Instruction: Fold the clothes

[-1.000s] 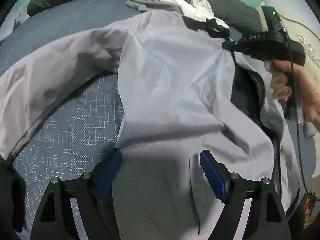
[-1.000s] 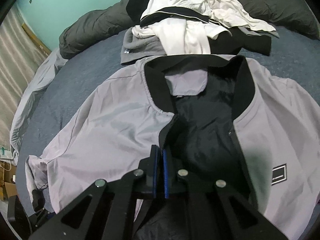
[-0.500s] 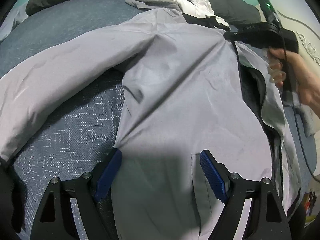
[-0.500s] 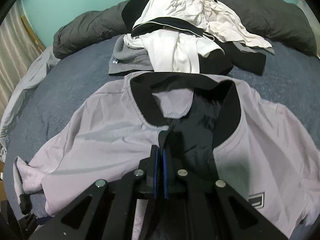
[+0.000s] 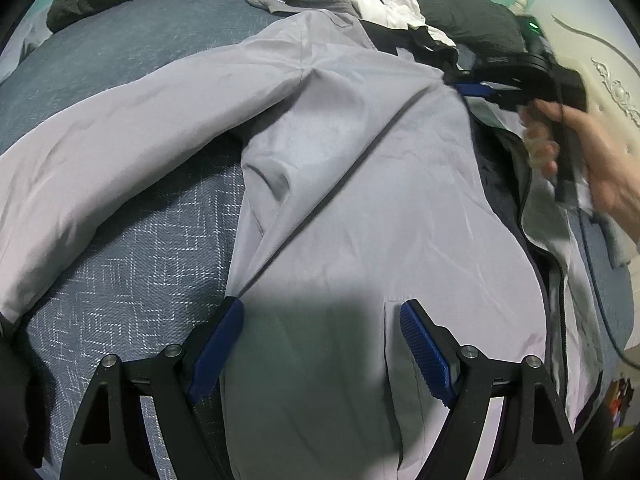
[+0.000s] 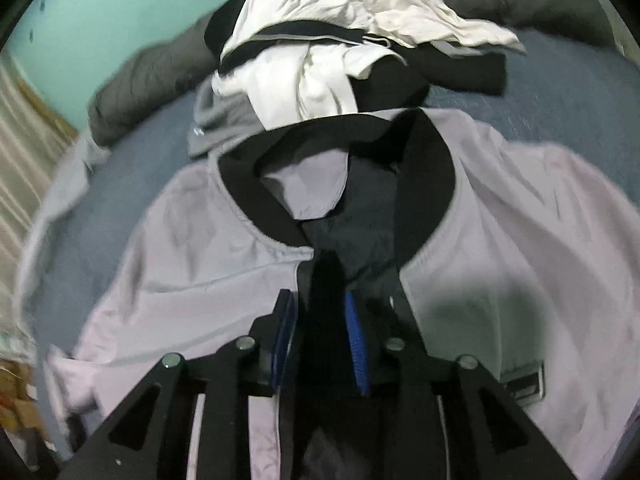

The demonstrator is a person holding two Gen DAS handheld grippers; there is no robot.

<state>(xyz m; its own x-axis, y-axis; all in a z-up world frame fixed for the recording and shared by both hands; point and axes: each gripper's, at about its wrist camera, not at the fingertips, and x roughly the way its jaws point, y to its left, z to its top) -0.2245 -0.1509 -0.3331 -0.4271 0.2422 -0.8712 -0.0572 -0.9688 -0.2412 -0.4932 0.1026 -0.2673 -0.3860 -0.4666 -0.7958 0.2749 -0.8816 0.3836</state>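
A pale grey jacket (image 5: pixel 360 160) with a black collar (image 6: pixel 436 184) and dark lining lies face up on the blue bedspread (image 5: pixel 120 260), its sleeve stretched out to the left. My left gripper (image 5: pixel 320 308) hovers open over the jacket's lower front, nothing between its pads. My right gripper (image 6: pixel 318 300) is at the jacket's dark zip edge just below the collar. Its jaws are opening, with that edge still lying between the parted blue pads. In the left wrist view the right gripper (image 5: pixel 480 88) and the hand (image 5: pixel 592 160) holding it show at the upper right.
A pile of white, grey and black clothes (image 6: pixel 340 40) sits beyond the collar. Behind it a dark grey duvet (image 6: pixel 140 80) runs along the teal wall. A cable (image 5: pixel 596 280) hangs at the bed's right edge. A curtain (image 6: pixel 24 128) stands at far left.
The right gripper moved towards the collar with the zip edge, spreading the front panel flatter, and its shut jaws have parted. The left gripper stayed put and open.
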